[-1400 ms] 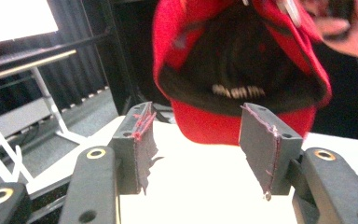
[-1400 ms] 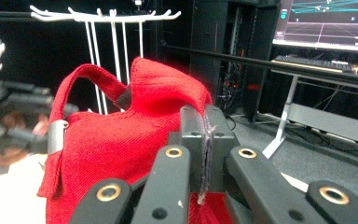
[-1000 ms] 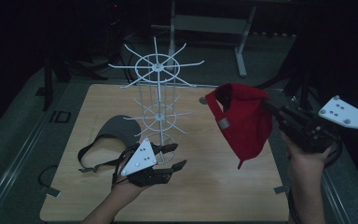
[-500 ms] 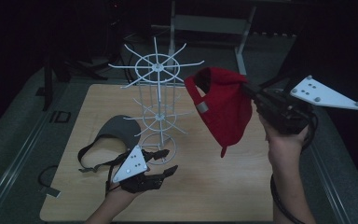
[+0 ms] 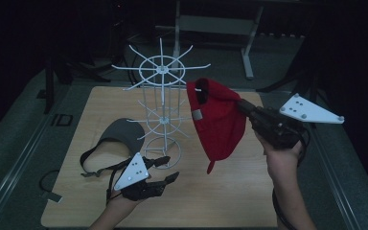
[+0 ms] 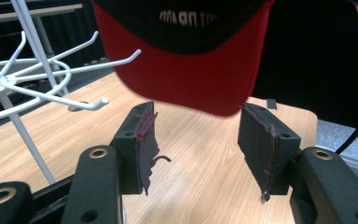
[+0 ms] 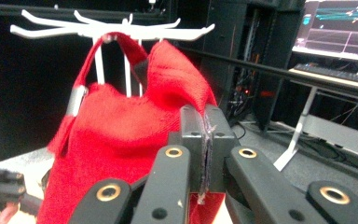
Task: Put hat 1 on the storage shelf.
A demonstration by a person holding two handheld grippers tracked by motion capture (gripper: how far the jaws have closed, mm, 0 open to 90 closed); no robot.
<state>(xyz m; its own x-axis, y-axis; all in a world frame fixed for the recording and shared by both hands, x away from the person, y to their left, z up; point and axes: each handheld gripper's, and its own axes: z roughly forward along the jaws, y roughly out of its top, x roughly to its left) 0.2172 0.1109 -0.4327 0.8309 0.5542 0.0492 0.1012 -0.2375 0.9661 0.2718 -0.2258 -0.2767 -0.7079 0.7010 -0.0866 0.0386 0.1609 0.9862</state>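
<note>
Pinching the red cap (image 5: 219, 122) in your right gripper (image 5: 243, 107), ease its strap over the rack's (image 5: 162, 103) top hook; left gripper (image 5: 172, 177) rests spread, near-left

A light wooden table (image 5: 220, 201) carries a white wire hook rack (image 5: 162, 110) standing upright near its centre, with a grey visor (image 5: 120, 136) lying beside the rack's base.

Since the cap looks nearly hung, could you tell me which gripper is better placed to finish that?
Right. The right gripper is shut on the red knitted cap, whose strap sits at the white wire rack's top hooks. The left gripper rests open, low by the rack's base.
</note>
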